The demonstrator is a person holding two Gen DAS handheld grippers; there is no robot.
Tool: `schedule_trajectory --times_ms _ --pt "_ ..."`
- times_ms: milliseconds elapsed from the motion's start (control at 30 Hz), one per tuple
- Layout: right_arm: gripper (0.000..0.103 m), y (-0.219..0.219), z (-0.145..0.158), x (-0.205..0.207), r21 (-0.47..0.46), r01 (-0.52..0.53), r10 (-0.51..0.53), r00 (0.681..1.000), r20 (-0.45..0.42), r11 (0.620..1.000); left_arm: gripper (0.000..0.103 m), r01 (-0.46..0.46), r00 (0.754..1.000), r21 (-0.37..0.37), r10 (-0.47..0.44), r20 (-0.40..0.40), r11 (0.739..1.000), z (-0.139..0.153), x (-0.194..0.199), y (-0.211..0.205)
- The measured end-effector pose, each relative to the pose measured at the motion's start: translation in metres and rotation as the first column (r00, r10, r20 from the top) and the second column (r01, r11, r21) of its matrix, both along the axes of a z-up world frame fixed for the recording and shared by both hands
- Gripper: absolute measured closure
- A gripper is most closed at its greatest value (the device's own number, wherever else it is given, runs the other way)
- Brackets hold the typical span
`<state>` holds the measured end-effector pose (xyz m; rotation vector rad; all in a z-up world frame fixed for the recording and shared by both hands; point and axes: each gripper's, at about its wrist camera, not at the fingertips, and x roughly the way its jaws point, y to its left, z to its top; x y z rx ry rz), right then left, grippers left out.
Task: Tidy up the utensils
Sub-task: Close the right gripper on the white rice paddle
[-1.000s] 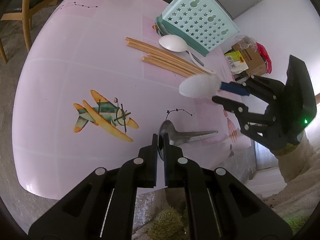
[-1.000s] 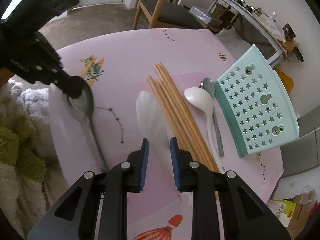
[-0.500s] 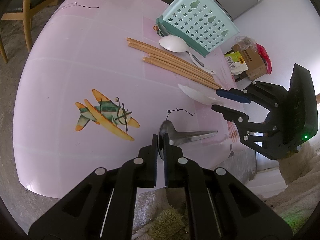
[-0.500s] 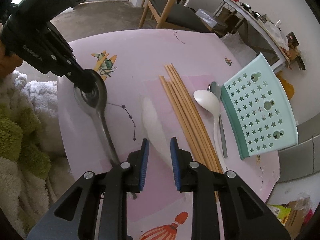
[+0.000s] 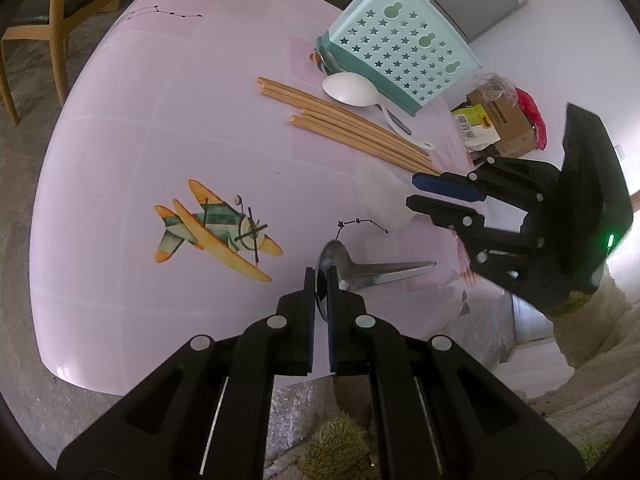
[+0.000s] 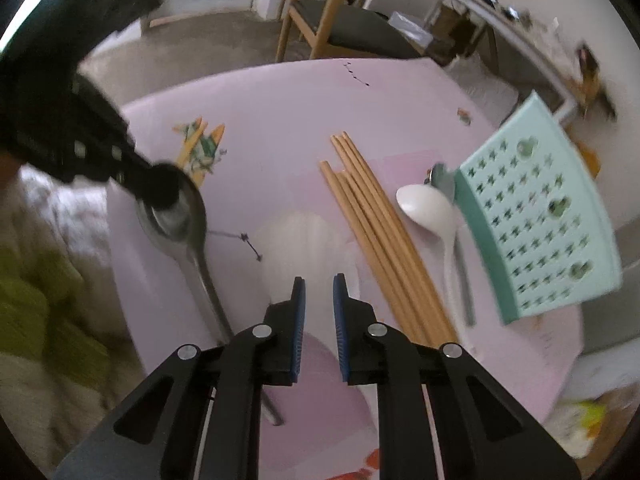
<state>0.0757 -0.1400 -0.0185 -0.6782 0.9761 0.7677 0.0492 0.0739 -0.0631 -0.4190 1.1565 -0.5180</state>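
Two claws worked over the pink counter [image 5: 168,128]. The left claw [image 5: 321,280] had its jaws all but together, pinching the bowl of a metal spoon [image 5: 360,270] edge-on between its pads; the spoon's handle ran off to the right, lying low over the counter near the printed aeroplane [image 5: 216,228]. That claw pointed steeply down toward the counter from the near edge.

The right claw [image 6: 319,292] stood with a narrow gap between its blue pads [image 6: 299,308], and its jaws had just been closing a little further. A white spoon [image 6: 304,240] was between them, smeared by motion blur, so whether the pads pressed on it could not be told. In the left wrist view that claw [image 5: 416,190] came in from the right, pointing left and down, the blurred white spoon [image 5: 384,196] at its tips, with a fleecy sleeve [image 5: 584,328] behind it.

Beside the right claw lay a bundle of wooden chopsticks [image 6: 376,232], then a second white spoon [image 6: 428,208] on the counter, its bowl just beside a teal rack [image 6: 540,224] with star holes that lay tipped on its side. A grey spoon [image 6: 440,178] poked out from the rack's edge.
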Motion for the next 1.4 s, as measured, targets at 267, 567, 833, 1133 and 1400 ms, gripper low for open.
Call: schedule_trajectory --times_ms 267,567,833,1133,1400 --pt "0.059 -0.026 -0.017 0.048 0.108 0.163 -0.129 0.953 -0.273 0.981 0.099 -0.001 1.0 -0.002 0.001 0.0 1.0 -0.001 -0.001 0.001" --pt "0.058 -0.007 -0.03 0.05 0.049 0.098 -0.081 0.958 -0.273 0.994 0.099 0.0 1.0 -0.002 0.0 0.001 1.0 -0.001 -0.001 0.001" --pt "0.076 0.005 -0.025 0.039 0.013 0.067 -0.064 0.981 -0.186 0.998 0.099 -0.002 1.0 -0.005 0.002 0.001 1.0 -0.002 -0.001 0.001" --pt "0.095 0.001 -0.001 0.028 0.069 0.076 -0.065 0.986 -0.151 0.995 0.099 -0.013 1.0 -0.004 0.013 0.007 1.0 -0.001 0.0 0.001" --pt "0.1 -0.014 0.019 0.01 0.104 0.134 -0.134 0.991 -0.012 0.985 0.101 -0.034 0.998 0.003 0.033 0.055 0.999 0.011 -0.003 0.003"
